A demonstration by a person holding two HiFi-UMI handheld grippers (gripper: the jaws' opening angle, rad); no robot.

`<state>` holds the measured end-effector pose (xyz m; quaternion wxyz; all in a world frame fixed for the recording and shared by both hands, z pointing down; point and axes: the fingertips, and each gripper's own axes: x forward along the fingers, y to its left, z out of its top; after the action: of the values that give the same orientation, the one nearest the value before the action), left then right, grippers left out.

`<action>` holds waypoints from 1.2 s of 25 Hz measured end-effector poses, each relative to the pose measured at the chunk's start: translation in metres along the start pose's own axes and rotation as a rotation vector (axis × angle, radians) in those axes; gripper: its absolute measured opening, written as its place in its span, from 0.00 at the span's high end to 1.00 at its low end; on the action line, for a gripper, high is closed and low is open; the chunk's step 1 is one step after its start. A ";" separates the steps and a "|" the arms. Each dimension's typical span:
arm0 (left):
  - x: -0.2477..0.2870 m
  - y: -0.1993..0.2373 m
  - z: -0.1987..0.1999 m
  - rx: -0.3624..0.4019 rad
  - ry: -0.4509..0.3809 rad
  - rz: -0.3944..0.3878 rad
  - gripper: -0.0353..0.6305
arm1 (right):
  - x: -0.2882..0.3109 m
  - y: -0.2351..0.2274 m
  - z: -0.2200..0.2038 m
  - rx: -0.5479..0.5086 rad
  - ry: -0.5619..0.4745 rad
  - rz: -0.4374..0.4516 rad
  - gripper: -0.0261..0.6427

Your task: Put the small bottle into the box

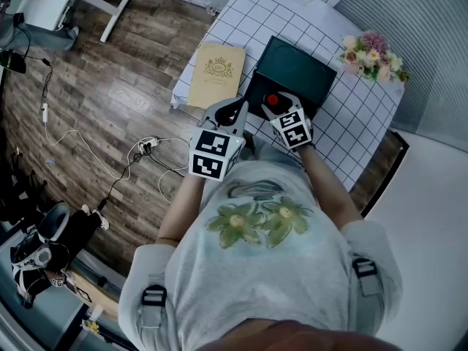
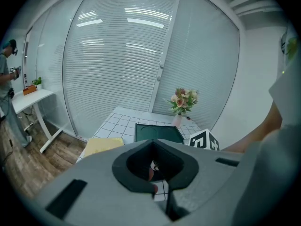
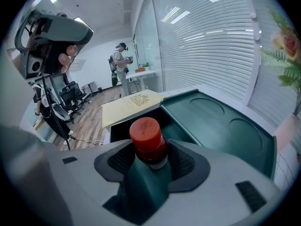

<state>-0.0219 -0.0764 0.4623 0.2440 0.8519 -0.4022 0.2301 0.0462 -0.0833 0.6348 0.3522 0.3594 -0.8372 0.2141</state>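
Observation:
A small dark green bottle with a red cap point(image 3: 146, 134) stands upright between the jaws of my right gripper point(image 3: 151, 160), which is shut on it. In the head view the bottle point(image 1: 273, 100) hangs over the near edge of the open dark green box point(image 1: 296, 70). The box's dark cavity point(image 3: 121, 125) lies just beyond and left of the bottle, beside a green panel with two round hollows point(image 3: 221, 124). My left gripper point(image 1: 229, 110) hovers just left of the box, its jaws closed together with nothing in them point(image 2: 158, 190).
A flat yellow box point(image 1: 217, 73) lies left of the green one on the white grid tablecloth point(image 1: 344, 123). A vase of flowers point(image 1: 373, 55) stands at the table's far right corner. Cables point(image 1: 146, 146) trail on the wooden floor. A person point(image 3: 121, 62) stands far back.

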 end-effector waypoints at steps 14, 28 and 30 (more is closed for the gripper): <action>-0.010 -0.006 0.000 0.014 -0.012 0.001 0.94 | -0.001 0.000 -0.003 0.037 0.024 -0.012 0.64; -0.016 -0.015 -0.002 0.025 -0.030 -0.015 0.94 | -0.051 0.009 0.020 0.178 -0.084 0.003 0.64; -0.016 -0.016 -0.002 0.028 -0.032 -0.018 0.94 | -0.058 0.013 0.022 0.186 -0.097 0.017 0.64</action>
<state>-0.0183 -0.0569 0.4504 0.2276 0.8625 -0.3949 0.2199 0.0556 -0.0627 0.5754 0.2746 0.3935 -0.8328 0.2761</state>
